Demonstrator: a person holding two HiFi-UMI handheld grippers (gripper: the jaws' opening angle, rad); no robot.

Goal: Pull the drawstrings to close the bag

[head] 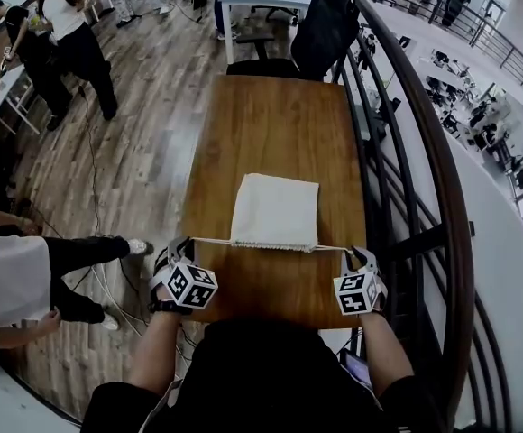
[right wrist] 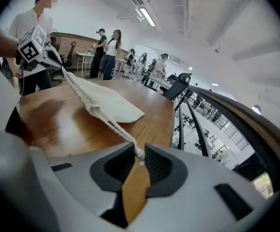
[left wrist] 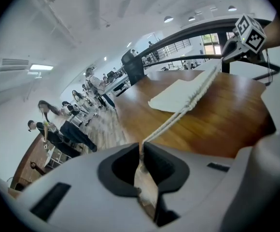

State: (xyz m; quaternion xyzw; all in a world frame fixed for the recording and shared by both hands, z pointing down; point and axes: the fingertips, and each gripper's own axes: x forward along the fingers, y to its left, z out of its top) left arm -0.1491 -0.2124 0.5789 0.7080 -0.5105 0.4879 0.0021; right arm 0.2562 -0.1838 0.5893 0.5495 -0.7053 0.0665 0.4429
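A cream cloth bag point(head: 275, 210) lies flat on the wooden table point(head: 279, 124), its gathered mouth facing me. One drawstring point(head: 209, 240) runs taut from the mouth to the left, and my left gripper point(head: 182, 249) is shut on its end. The other drawstring point(head: 332, 248) runs to the right into my right gripper point(head: 359, 258), shut on its knotted end. In the left gripper view the cord point(left wrist: 169, 122) stretches from the jaws to the bag point(left wrist: 181, 94). In the right gripper view the cord point(right wrist: 113, 124) leads to the bag point(right wrist: 106, 103).
A curved railing point(head: 424, 152) runs along the table's right side. A black office chair point(head: 320, 30) stands at the far end. People point(head: 72, 34) stand on the wooden floor to the left, and a seated person's legs point(head: 72, 251) reach near the left gripper.
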